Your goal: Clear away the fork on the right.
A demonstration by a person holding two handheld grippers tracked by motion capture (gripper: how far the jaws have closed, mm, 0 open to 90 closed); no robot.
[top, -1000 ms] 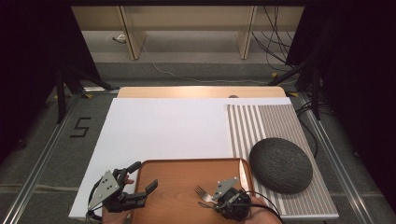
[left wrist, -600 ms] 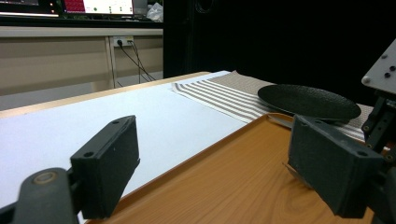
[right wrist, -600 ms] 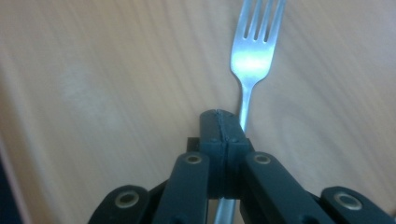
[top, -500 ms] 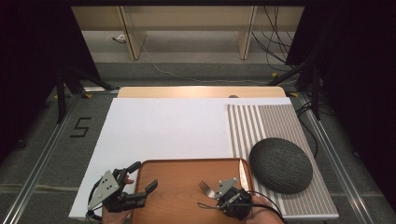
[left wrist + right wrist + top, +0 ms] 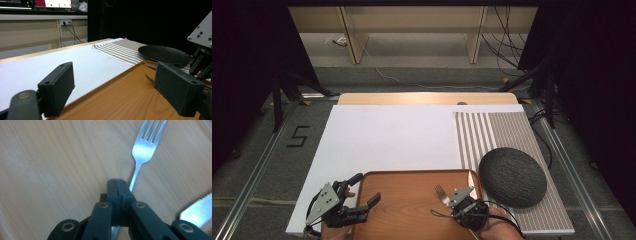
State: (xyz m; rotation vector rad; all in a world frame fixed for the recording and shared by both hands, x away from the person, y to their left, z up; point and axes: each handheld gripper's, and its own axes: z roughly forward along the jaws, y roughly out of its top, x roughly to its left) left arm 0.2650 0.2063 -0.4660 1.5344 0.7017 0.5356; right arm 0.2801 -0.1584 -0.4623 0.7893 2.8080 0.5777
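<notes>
White table top (image 5: 382, 145) bare behind wooden tray (image 5: 412, 220), dark round plate (image 5: 512, 177) blocking striped mat's (image 5: 492, 132) near-right corner, tray's left half open

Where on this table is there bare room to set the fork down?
Free: the white sheet between the tray's far rim and the striped mat; also the mat beyond the dark plate. Crowded: the tray's right end, with right gripper, fork and knife.
</notes>
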